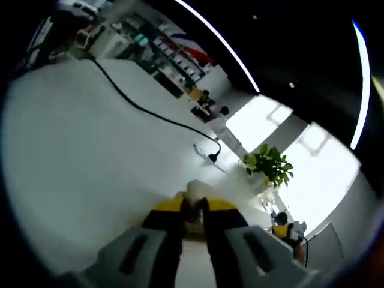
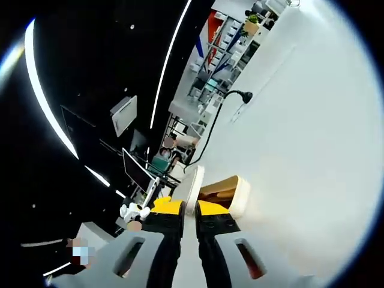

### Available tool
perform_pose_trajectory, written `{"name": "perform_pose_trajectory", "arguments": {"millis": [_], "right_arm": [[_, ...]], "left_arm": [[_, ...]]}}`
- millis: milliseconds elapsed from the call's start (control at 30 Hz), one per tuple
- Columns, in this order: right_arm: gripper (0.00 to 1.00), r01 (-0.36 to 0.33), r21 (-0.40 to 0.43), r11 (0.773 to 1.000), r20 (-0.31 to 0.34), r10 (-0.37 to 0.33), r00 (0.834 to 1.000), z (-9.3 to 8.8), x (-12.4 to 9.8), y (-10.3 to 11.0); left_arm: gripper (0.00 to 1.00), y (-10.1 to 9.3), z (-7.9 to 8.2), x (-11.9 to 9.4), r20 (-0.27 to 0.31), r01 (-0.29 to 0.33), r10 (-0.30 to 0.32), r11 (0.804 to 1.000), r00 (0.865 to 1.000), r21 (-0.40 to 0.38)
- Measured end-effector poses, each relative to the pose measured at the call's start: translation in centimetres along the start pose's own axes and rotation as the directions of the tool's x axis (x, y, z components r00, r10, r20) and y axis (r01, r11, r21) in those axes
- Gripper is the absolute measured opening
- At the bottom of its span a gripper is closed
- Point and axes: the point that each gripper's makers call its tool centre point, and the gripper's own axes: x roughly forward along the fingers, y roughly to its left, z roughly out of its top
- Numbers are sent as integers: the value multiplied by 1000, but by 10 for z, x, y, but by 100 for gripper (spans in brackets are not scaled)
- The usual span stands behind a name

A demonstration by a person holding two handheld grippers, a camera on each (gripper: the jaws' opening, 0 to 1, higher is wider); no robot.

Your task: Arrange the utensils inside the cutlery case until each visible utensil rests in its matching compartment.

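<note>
In the right gripper view the cutlery case, cream outside and wood-brown inside, lies just past my right gripper. Its pale rim runs down into the narrow slot between the yellow-tipped jaws, which are shut on it. No utensils are visible inside it. In the left gripper view my left gripper has its jaws nearly together. A rounded white edge of the case pokes out at the tips, with a tan strip in the gap. The case's contents are hidden there.
A white table spreads under both views. A black cable crosses it and ends in a plug. A potted plant stands beyond the table's edge. The cable also runs toward storage shelves.
</note>
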Motion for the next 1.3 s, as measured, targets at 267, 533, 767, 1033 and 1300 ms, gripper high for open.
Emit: {"name": "perform_pose_trajectory", "arguments": {"millis": [267, 533, 767, 1033, 1300], "right_arm": [[5, 9, 22, 1000, -4, -9, 1000, -3, -1, -2], [5, 11, 50, 999, 3, -11, 1000, -2, -6, -4], [4, -25, 127, 992, 46, 20, 999, 7, -7, -3], [4, -22, 148, 989, 46, 15, 999, 4, -7, -4], [4, -12, 150, 989, 47, 5, 999, 6, -5, -8]], "left_arm": [[11, 12, -2, 7, -1, -29, 29, 999, 1000, 23], [8, 8, -1, 9, 13, -25, 25, 997, 1000, 66], [10, 13, -4, 8, 0, -54, 54, 995, 999, 87], [21, 9, -12, 10, -44, -6, 8, 999, 999, 43], [20, 7, -14, 10, -45, -2, 3, 1000, 999, 23]]}}
